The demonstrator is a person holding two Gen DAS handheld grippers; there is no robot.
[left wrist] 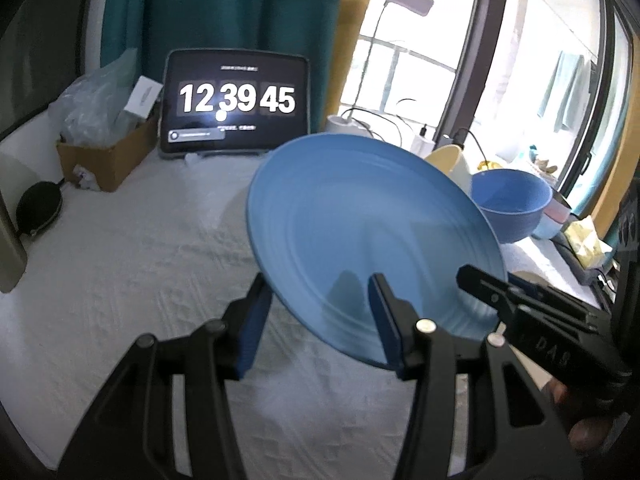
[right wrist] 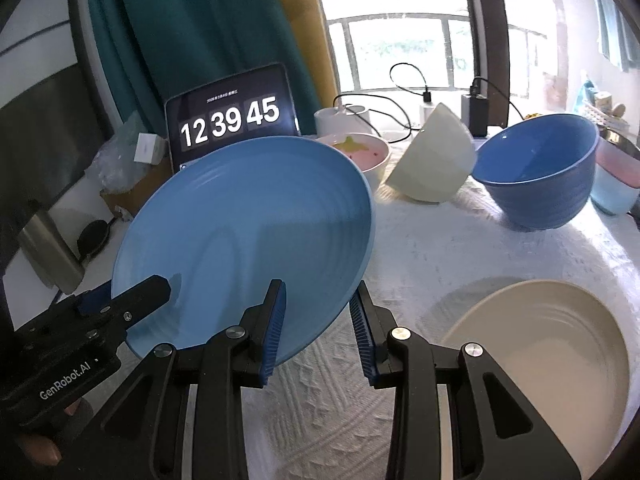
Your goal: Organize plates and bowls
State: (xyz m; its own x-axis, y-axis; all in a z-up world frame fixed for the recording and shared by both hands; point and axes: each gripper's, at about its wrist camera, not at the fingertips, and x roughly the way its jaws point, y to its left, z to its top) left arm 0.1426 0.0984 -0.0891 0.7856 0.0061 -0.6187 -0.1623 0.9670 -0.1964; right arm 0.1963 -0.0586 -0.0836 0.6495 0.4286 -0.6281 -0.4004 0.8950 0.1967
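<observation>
I hold the blue plate up off the tabletop, both sets of jaws clamped on its rim, so it stays steady and clears the bowls.

Left tool, right tool, both gripping, angled down
</observation>
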